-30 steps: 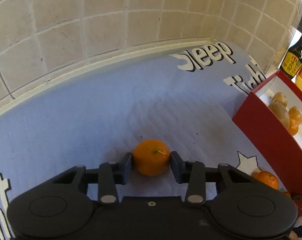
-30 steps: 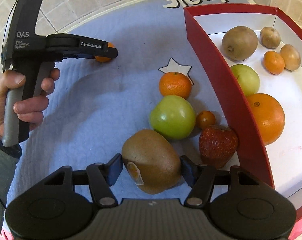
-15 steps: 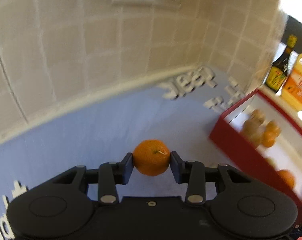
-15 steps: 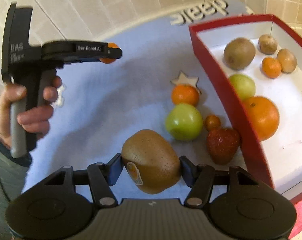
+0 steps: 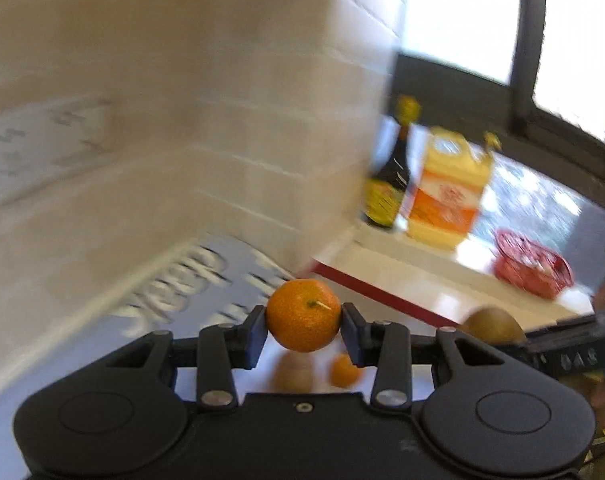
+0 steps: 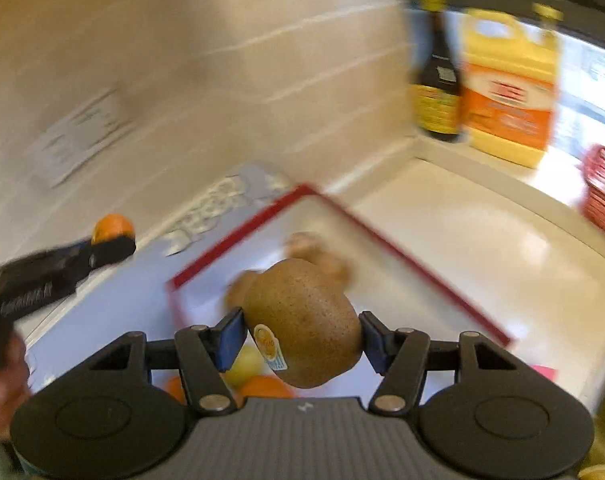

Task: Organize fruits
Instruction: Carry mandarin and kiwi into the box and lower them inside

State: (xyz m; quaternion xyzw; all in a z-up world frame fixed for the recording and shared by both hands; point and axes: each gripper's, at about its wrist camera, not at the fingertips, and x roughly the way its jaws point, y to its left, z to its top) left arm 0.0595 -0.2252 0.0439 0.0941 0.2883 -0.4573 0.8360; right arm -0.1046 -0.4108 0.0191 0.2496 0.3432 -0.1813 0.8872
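The tiled wall (image 5: pixel 182 80) fills the background of both wrist views, blurred by motion. The bench (image 6: pixel 482 232) runs pale and glossy below it, partly covered by a blue mat (image 5: pixel 190 280) printed with white lettering. The red-walled tray (image 6: pixel 382 240) lies on the bench beside the mat; several fruits inside it are too blurred to name. At the back of the bench a yellow jug (image 6: pixel 506 84) with an orange label stands just beside a dark sauce bottle (image 6: pixel 438 80), and a red mesh basket (image 5: pixel 532 266) sits near the right edge. The right gripper (image 6: pixel 302 338) has its fingers clamped on a brown kiwi (image 6: pixel 302 324) bearing a sticker, held in the air over the near part of the tray; a pale green fruit and orange fruit show under it. The left gripper (image 5: pixel 304 326) has its fingers clamped on a small orange (image 5: pixel 303 315), held in the air near the tray's near wall; the right wrist view shows this gripper outside the tray's left side, over the mat. Compared with one second ago, both fruits have left the mat: the orange then rested on it between the fingers and the kiwi sat low beside a green apple and a strawberry. Both grippers have since risen and swung toward the tray.
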